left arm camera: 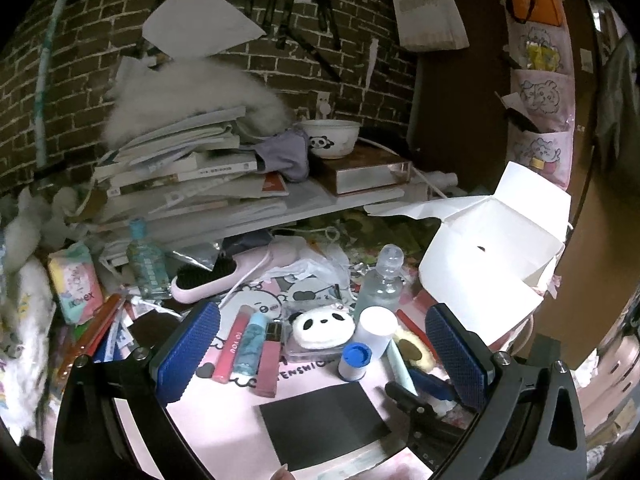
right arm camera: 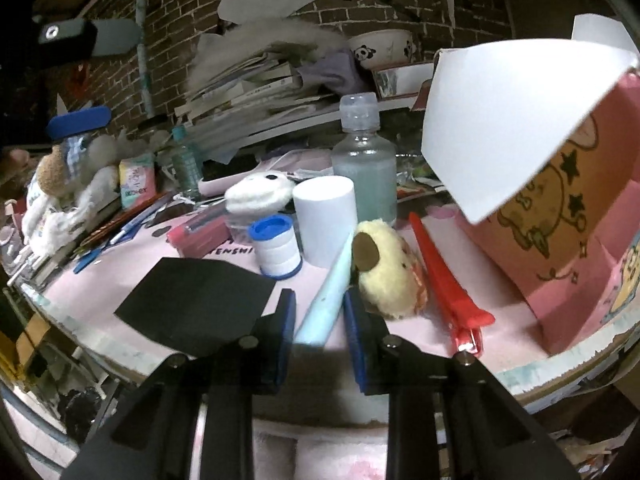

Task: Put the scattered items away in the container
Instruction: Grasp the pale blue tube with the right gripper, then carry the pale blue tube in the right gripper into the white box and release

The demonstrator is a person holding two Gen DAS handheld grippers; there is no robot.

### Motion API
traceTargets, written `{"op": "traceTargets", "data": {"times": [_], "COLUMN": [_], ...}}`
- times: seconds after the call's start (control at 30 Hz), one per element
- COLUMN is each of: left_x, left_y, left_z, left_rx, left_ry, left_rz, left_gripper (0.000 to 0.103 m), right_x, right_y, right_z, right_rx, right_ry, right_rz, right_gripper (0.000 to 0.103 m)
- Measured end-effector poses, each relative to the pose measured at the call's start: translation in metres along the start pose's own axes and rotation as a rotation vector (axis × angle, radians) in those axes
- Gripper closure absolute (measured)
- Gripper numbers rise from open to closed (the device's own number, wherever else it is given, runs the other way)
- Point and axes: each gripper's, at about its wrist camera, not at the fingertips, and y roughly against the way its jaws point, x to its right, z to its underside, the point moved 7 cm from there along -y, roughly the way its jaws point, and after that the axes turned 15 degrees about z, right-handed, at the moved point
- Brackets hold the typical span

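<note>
The pale blue tube (right arm camera: 326, 304) is flanked closely by the right gripper (right arm camera: 319, 318) fingers, beside the yellow plush (right arm camera: 390, 276). The left gripper (left arm camera: 322, 354) is spread wide.

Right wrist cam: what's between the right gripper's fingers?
The light-blue tube lies in the gap of the right gripper; contact with the pads is unclear. Right wrist view shows it.

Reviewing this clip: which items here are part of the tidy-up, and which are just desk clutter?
Part of the job:
- pink box, open
- pale blue tube, between the right gripper fingers
- yellow plush
- red clip
- tape roll
- left gripper, open

Lying about:
- book stack
- panda bowl
</note>
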Motion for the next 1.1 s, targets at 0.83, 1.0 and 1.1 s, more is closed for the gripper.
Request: {"op": "traceTargets", "data": {"times": [0.83, 1.0, 1.1], "left_x": [-0.007, -0.012, -0.015], "left_y": [0.001, 0.004, 0.004], "left_z": [0.007, 0.011, 0.013], "left_rx": [-0.003, -0.011, -0.016], "left_ry": [0.037, 0.072, 0.092], "left_rz": [-0.014, 0.009, 0.009], "left_gripper": [0.000, 0.000, 0.000], "right_x": [0.004, -0.001, 0.000], "right_y": [0.033, 0.050, 0.063], "right_z": [-0.006, -0.030, -0.052], "right_rx": [0.147, 0.207, 0.252], "right_ry": [0.098, 0.121, 0.136], "right_rz": [0.037, -0.019, -0.043], "right_gripper": [0.091, 0.091, 0.091]}}
